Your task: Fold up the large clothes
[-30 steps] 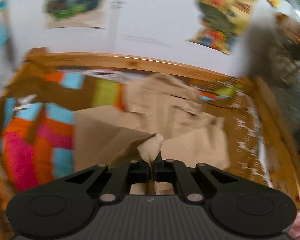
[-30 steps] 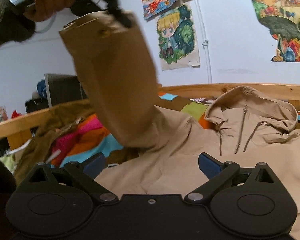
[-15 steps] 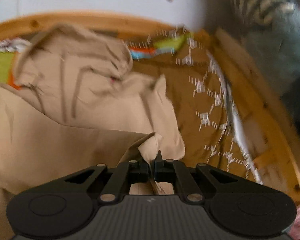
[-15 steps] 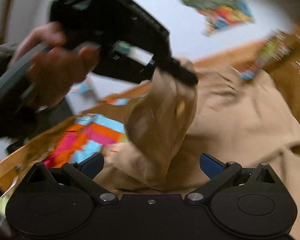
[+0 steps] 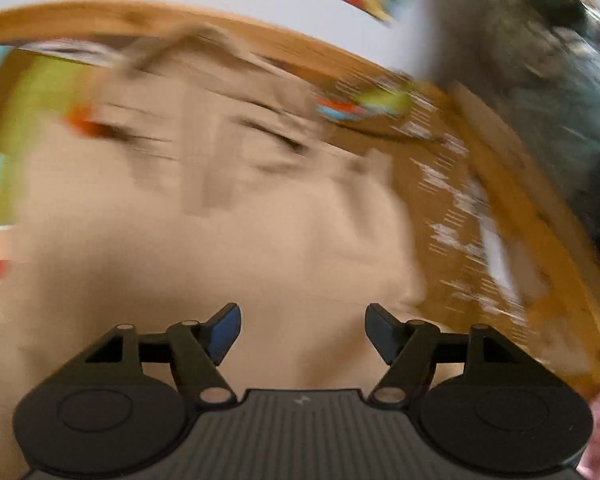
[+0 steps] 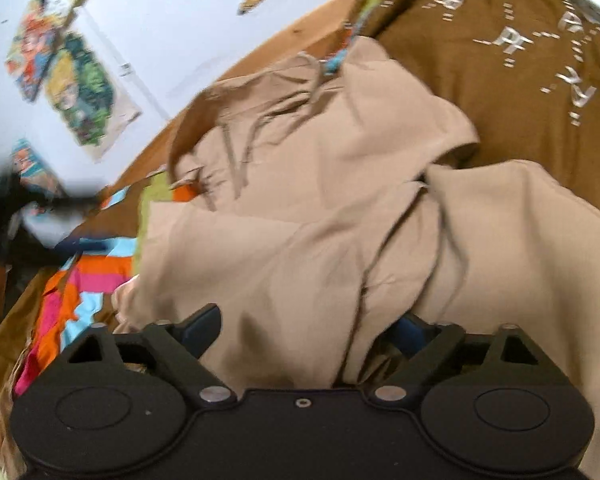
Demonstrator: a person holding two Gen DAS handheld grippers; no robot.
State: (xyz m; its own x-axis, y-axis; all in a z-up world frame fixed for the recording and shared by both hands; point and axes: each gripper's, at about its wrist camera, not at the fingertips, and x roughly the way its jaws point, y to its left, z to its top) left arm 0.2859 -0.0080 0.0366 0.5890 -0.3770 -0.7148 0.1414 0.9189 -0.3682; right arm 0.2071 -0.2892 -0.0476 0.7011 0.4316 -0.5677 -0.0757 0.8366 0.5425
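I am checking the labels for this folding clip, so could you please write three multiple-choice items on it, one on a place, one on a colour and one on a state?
1. Where does the jacket lie?
A. on a bed with a brown cover
B. on a hanger on the wall
C. in a basket

2. What colour is the jacket?
A. navy
B. beige
C. red

3. How does the left gripper stand?
A. shut on the jacket
B. shut on nothing
C. open

Answers:
1. A, since the right wrist view shows it spread on the brown cover inside the wooden bed frame.
2. B, since its cloth is light tan in both views.
3. C, since the left wrist view shows its fingers wide apart with nothing held between them.
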